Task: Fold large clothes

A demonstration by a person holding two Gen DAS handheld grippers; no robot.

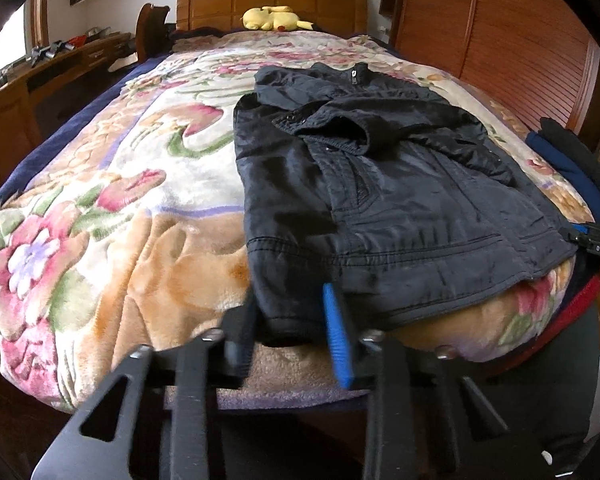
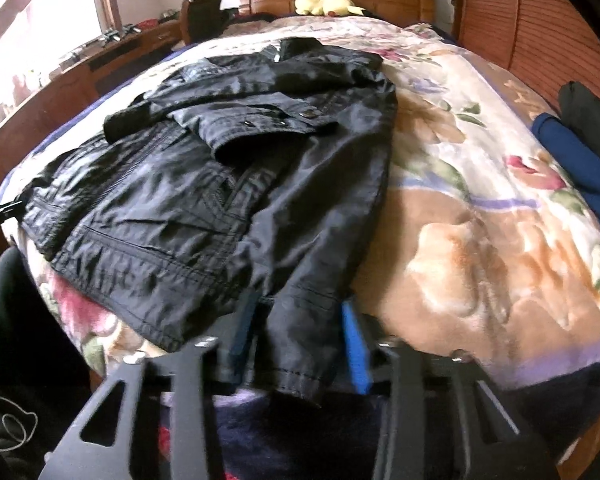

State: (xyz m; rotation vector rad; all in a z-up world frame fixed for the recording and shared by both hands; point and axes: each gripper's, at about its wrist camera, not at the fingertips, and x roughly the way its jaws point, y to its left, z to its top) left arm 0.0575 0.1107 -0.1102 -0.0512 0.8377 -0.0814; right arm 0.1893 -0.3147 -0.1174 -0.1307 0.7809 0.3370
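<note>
in the left wrist view, the left gripper stood with fingers apart around the near hem corner of the black jacket, which lay ahead on the floral blanket; slick, puffy fabric might slip out if the bite stayed shallow.

in the right wrist view, the right gripper likewise straddled the other hem corner, jaws apart, the jacket creased, sleeves crossed over its chest.
</note>
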